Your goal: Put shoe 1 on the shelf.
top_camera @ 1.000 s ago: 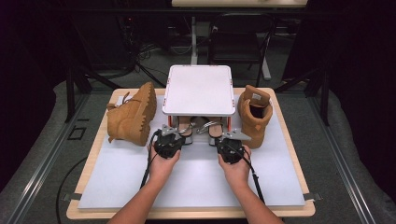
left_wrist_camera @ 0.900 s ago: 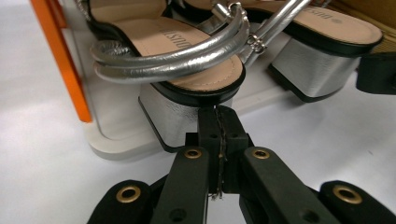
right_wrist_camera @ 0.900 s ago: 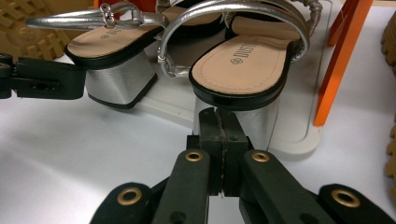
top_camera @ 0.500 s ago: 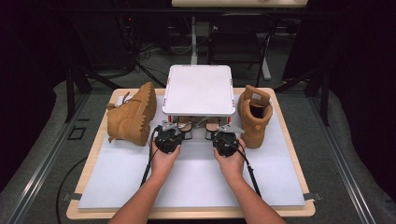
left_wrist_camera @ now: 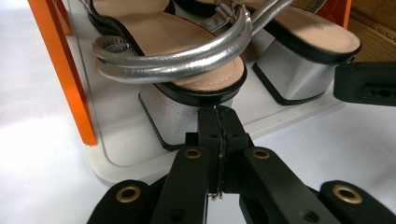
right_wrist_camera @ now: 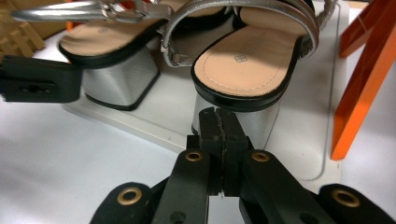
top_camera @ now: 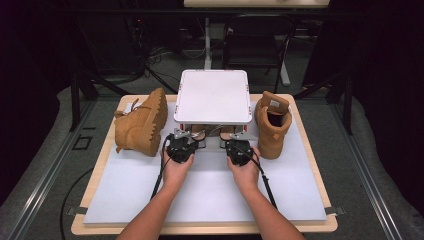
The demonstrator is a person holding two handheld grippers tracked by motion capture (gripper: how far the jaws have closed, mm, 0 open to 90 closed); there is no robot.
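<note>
The landmark here is the white shoe rack [top_camera: 212, 97] standing at the middle of the table's [top_camera: 200, 227] far half. Nearest the camera in the high view, 2 forearms come up from the table's near edge toward the rack. The left hand [top_camera: 176, 167] holds the left gripper [top_camera: 181, 145] and the right hand [top_camera: 245, 170] holds the right gripper [top_camera: 238, 148]; both sit just in front of the rack's open lower shelf, side by side and a little apart.

In the left gripper view, the left gripper [left_wrist_camera: 218, 122] has its jaws pressed together with nothing between them, and their tips are right up against the silver block heel of the left sandal [left_wrist_camera: 187, 70]. In the right gripper view, the right gripper [right_wrist_camera: 220, 122] is clenched the same way, empty, with its tips at the heel of the right sandal [right_wrist_camera: 252, 65]. Whether either tip truly touches a heel cannot be told.

The 2 silver sandals stand heel-out on the rack's white lower shelf [left_wrist_camera: 116, 149], under its top panel and between its orange legs [left_wrist_camera: 63, 70].

Farther out, a tan boot [top_camera: 140, 125] lies on its side just left of the rack, sole toward it, and a 2nd tan boot [top_camera: 272, 125] stands upright just right of it.
</note>
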